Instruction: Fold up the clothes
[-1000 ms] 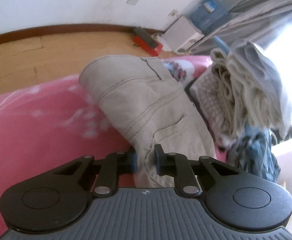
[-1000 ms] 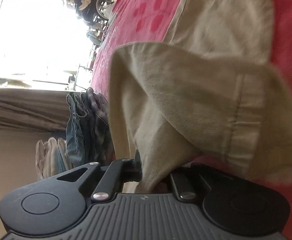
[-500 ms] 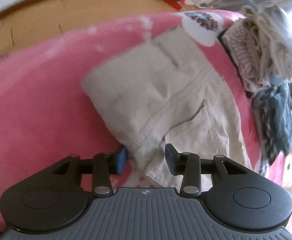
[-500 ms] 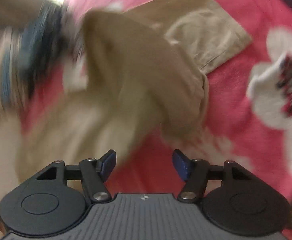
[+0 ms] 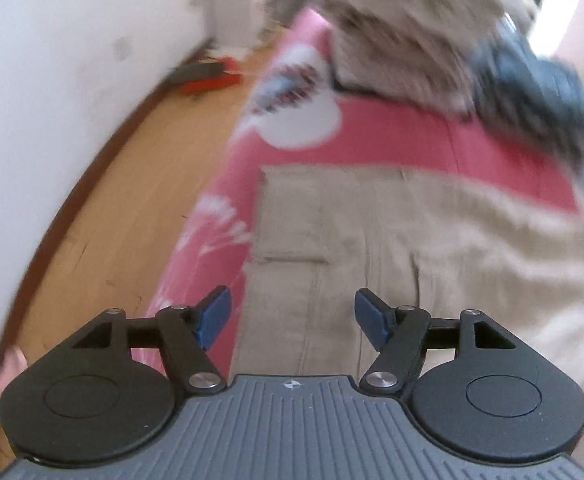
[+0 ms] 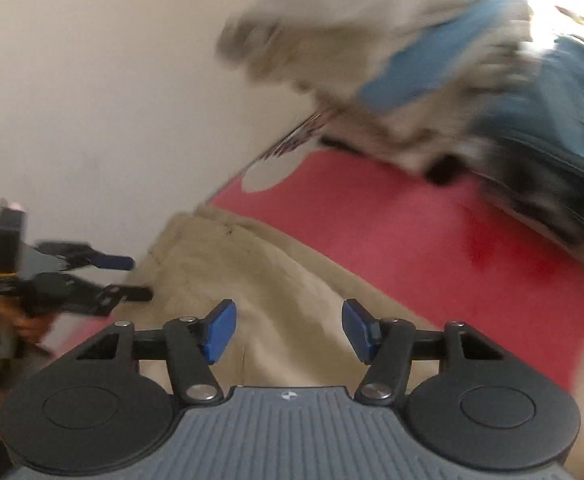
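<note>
Beige trousers (image 5: 372, 248) lie folded flat on the pink bed cover (image 5: 412, 136); they also show in the right wrist view (image 6: 260, 280). My left gripper (image 5: 290, 316) is open and empty, just above the near edge of the trousers. My right gripper (image 6: 288, 330) is open and empty over the trousers. The left gripper also shows at the left of the right wrist view (image 6: 128, 276), at the trousers' edge.
A blurred pile of unfolded clothes (image 5: 432, 32) lies at the far end of the bed, also in the right wrist view (image 6: 432, 60). A wooden floor (image 5: 124, 184) and white wall (image 5: 72, 40) run along the bed's left side. A red object (image 5: 212, 80) lies on the floor.
Both grippers let go of the trousers and opened wide. The trousers dropped flat onto the bed. Both cameras swung round toward the clothes pile.
</note>
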`<action>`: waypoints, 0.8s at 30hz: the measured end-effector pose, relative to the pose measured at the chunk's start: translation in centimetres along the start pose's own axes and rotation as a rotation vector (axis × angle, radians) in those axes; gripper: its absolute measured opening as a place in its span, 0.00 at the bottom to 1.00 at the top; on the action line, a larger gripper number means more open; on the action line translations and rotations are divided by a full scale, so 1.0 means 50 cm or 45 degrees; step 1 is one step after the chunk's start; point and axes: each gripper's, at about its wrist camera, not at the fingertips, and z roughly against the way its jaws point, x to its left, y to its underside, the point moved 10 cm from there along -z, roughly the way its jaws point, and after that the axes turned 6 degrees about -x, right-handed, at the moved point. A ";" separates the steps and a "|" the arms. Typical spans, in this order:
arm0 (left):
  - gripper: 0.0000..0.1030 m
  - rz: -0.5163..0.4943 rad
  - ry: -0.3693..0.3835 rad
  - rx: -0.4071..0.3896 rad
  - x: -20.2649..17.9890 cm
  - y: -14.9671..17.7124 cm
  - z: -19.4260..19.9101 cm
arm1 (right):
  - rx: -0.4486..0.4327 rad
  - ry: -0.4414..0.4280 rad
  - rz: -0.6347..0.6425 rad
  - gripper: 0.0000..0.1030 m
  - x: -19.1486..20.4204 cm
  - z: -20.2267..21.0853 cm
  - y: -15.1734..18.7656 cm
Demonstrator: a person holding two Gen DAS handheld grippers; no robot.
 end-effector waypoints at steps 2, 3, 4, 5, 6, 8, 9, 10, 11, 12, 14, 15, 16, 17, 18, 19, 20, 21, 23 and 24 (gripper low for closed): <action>0.66 -0.076 -0.001 0.012 -0.012 0.011 -0.014 | 0.066 0.014 0.108 0.58 0.016 -0.062 -0.007; 0.66 -0.103 0.002 0.008 -0.017 0.015 -0.016 | 0.104 0.014 0.159 0.58 0.020 -0.078 -0.001; 0.67 -0.126 0.008 0.000 -0.020 0.019 -0.016 | 0.142 0.015 0.209 0.58 0.025 -0.094 0.005; 0.67 -0.144 0.011 -0.009 -0.022 0.022 -0.016 | 0.180 0.016 0.260 0.58 0.029 -0.110 0.010; 0.67 -0.156 0.013 -0.014 -0.022 0.024 -0.018 | 0.212 0.003 0.298 0.57 0.035 -0.121 0.016; 0.68 -0.172 0.018 -0.018 -0.021 0.029 -0.022 | 0.271 -0.031 0.367 0.53 0.046 -0.138 0.029; 0.68 -0.176 0.020 -0.020 -0.020 0.031 -0.023 | 0.283 -0.036 0.396 0.49 0.053 -0.141 0.032; 0.68 -0.180 0.022 -0.022 -0.020 0.032 -0.023 | 0.290 -0.037 0.423 0.45 0.059 -0.143 0.034; 0.68 -0.184 0.022 -0.025 -0.020 0.033 -0.023 | 0.297 -0.039 0.450 0.35 0.066 -0.145 0.036; 0.68 -0.188 0.020 -0.029 -0.020 0.033 -0.023 | 0.295 -0.036 0.466 0.19 0.071 -0.145 0.038; 0.68 -0.190 0.016 -0.036 -0.022 0.034 -0.025 | 0.278 -0.015 0.511 0.07 0.084 -0.139 0.042; 0.68 -0.189 0.013 -0.037 -0.022 0.034 -0.026 | 0.255 0.005 0.548 0.04 0.092 -0.132 0.041; 0.68 -0.185 0.010 -0.036 -0.023 0.035 -0.028 | 0.229 0.027 0.588 0.04 0.101 -0.123 0.040; 0.68 -0.177 0.008 -0.033 -0.023 0.034 -0.030 | 0.203 0.049 0.628 0.04 0.109 -0.115 0.039; 0.68 -0.168 0.006 -0.030 -0.023 0.033 -0.031 | 0.171 0.069 0.654 0.03 0.117 -0.102 0.036; 0.68 -0.159 0.005 -0.027 -0.023 0.033 -0.033 | 0.145 0.083 0.679 0.03 0.120 -0.083 0.032; 0.68 -0.154 0.001 -0.027 -0.022 0.031 -0.032 | 0.123 0.097 0.711 0.03 0.125 -0.067 0.029; 0.68 -0.155 -0.006 -0.033 -0.023 0.029 -0.030 | 0.101 0.112 0.745 0.03 0.130 -0.053 0.028; 0.68 -0.161 -0.018 -0.047 -0.025 0.023 -0.023 | 0.074 0.138 0.780 0.03 0.132 -0.033 0.023; 0.68 -0.160 -0.020 -0.051 -0.026 0.020 -0.020 | 0.062 0.151 0.796 0.03 0.133 -0.024 0.021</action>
